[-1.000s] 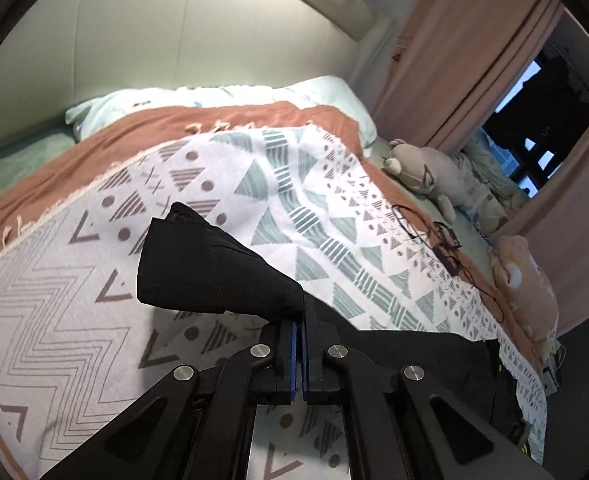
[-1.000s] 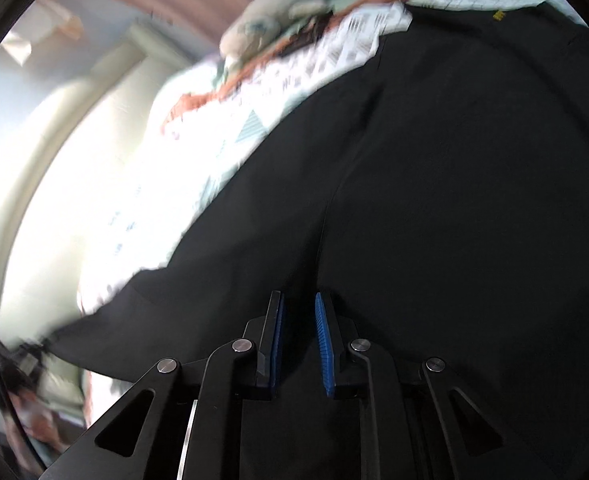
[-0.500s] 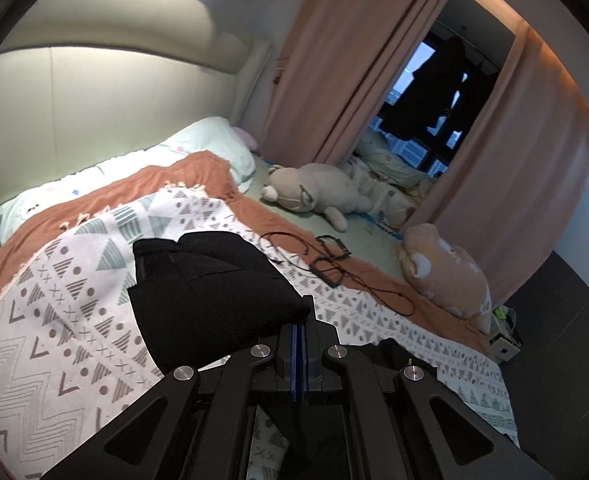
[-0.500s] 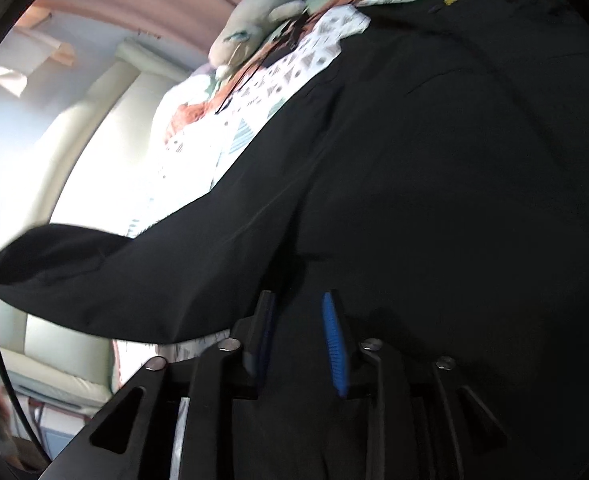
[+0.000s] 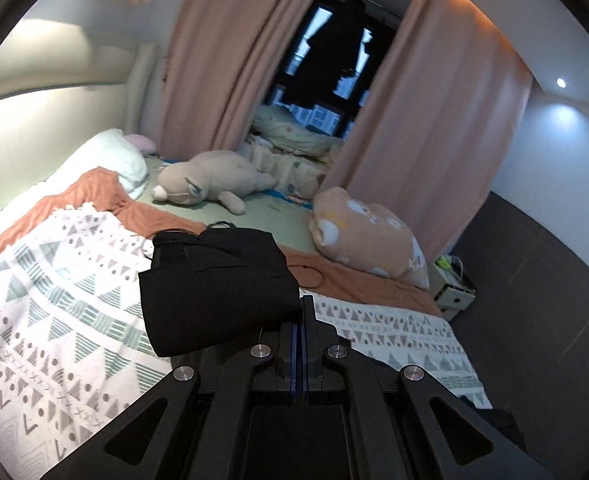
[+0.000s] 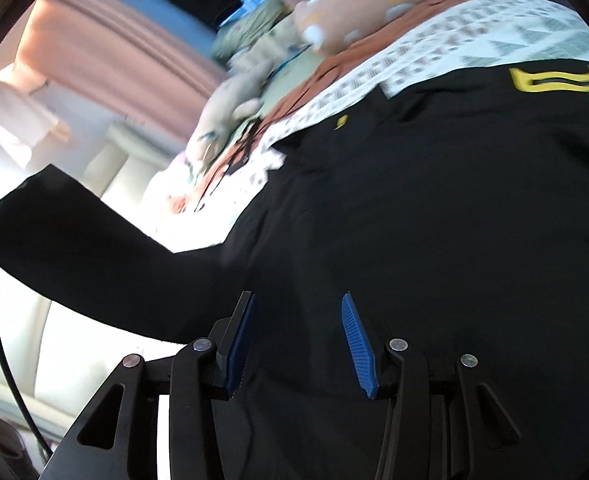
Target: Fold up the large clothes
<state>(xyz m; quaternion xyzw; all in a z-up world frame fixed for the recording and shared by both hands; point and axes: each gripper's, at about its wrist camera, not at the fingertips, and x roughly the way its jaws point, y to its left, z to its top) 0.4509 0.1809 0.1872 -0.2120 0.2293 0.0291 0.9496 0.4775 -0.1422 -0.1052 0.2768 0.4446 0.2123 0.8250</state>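
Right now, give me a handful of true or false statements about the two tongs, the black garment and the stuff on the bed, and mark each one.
1. The left tongs are shut on a bunched sleeve of the black garment. True.
2. The right tongs are clamped tight on the garment. False: their blue pads stand wide apart, with the black cloth spread beyond them.
3. A grey plush cat lies on the bed near the pink curtains. True.
4. The garment is plain black all over. False: a yellow mark shows near its far edge.
5. The garment lies on a patterned blanket. True.
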